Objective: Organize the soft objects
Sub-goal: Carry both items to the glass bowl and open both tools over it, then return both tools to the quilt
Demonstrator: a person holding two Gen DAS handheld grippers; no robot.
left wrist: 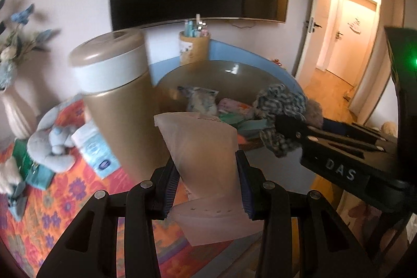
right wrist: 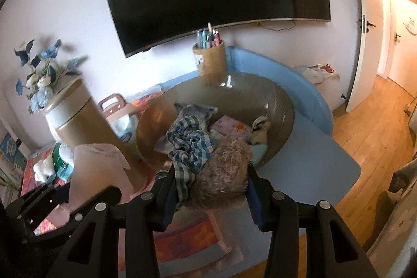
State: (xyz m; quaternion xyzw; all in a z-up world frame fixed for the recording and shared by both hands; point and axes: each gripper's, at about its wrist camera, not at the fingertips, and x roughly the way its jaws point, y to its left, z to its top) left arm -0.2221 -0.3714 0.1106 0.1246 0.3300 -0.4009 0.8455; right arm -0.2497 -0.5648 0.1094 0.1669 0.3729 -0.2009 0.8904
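My left gripper (left wrist: 207, 163) is shut on a pale pink soft pouch (left wrist: 203, 147) that stands up between its pads, just in front of a large smoky-brown bowl (left wrist: 263, 69). My right gripper (right wrist: 211, 171) is shut on a fuzzy beige plush (right wrist: 226, 168) bundled with a blue checked cloth (right wrist: 191, 145), held over the bowl's near rim (right wrist: 281, 100). In the bowl lie a pink patterned pack (right wrist: 229, 128), a striped soft toy (right wrist: 260, 129) and a pale blue cloth (right wrist: 195, 110). The left wrist view shows the right gripper (left wrist: 281, 125) coming in from the right with the checked cloth (left wrist: 278, 100).
A tall beige lidded canister (left wrist: 117, 95) stands close left of the bowl. A grey plush elephant (left wrist: 52, 145) and a wipes pack (left wrist: 95, 149) lie on the orange flowered cloth (left wrist: 65, 199). A tan pot of tubes (right wrist: 209, 61) stands behind the bowl, and a flower vase (left wrist: 15, 108) far left.
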